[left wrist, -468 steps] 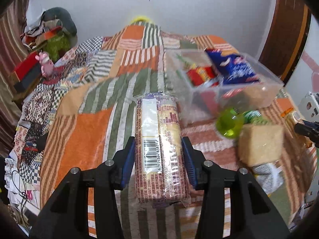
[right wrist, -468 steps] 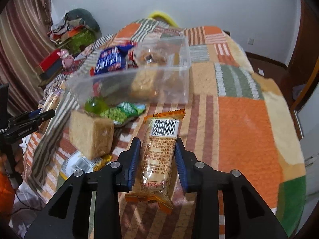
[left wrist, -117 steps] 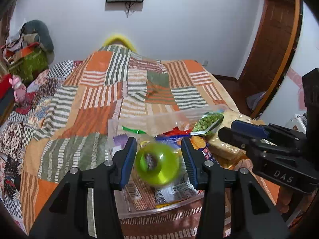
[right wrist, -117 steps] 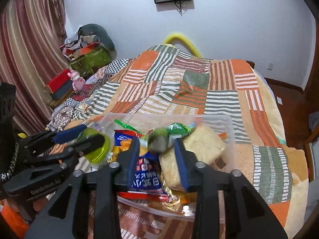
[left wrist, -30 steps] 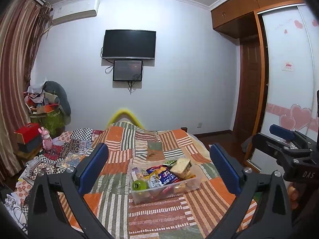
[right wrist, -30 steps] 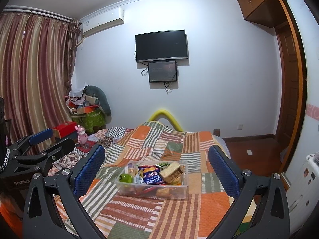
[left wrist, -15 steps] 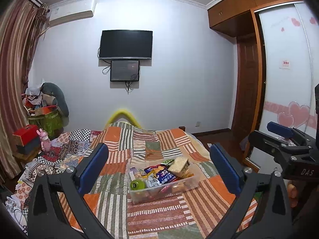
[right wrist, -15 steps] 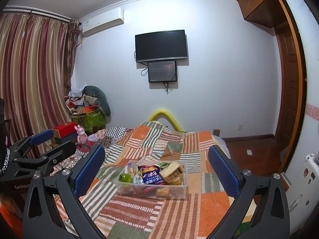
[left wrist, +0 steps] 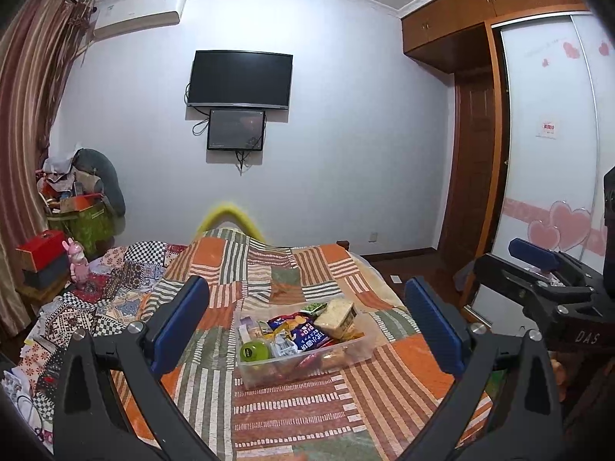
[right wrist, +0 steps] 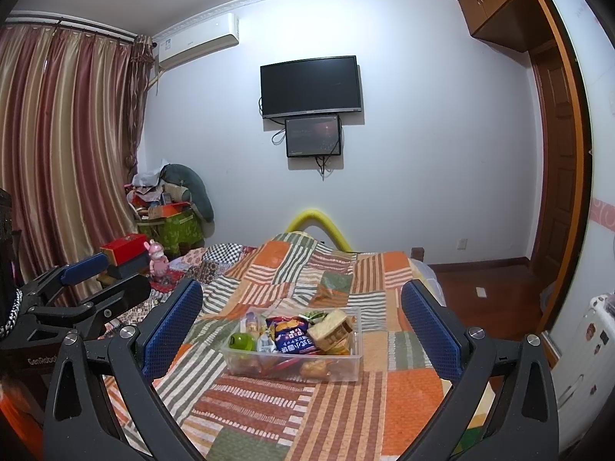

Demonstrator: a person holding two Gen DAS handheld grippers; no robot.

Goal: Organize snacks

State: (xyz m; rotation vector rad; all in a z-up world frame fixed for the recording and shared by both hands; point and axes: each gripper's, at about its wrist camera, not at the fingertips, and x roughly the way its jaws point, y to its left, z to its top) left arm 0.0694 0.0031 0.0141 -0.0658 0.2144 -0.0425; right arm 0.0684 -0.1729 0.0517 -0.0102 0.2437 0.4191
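Note:
A clear plastic bin [left wrist: 348, 351] sits on the patchwork bed, filled with snacks: a green round container [left wrist: 253, 350], a blue chip bag [left wrist: 307, 336], a bread block [left wrist: 336, 313]. The bin also shows in the right wrist view [right wrist: 346, 370], with the green container [right wrist: 241, 342] and blue bag [right wrist: 294, 340] inside. My left gripper [left wrist: 307, 324] is open wide and empty, held well back from the bin. My right gripper [right wrist: 301, 324] is also open wide and empty, equally far back. Each gripper shows at the edge of the other's view.
The striped patchwork quilt [left wrist: 292, 418] covers the bed. A pink bunny toy [left wrist: 77, 263], red box [left wrist: 40, 249] and piled clutter [left wrist: 80, 207] stand at the left. A TV [left wrist: 240, 78] hangs on the far wall. A wooden door and wardrobe [left wrist: 476, 176] are at the right.
Over the last second both grippers stay wide open and far from the bin, with only slight drift. Earlier, they held a green container and a green snack bag over the bin; these now lie inside.

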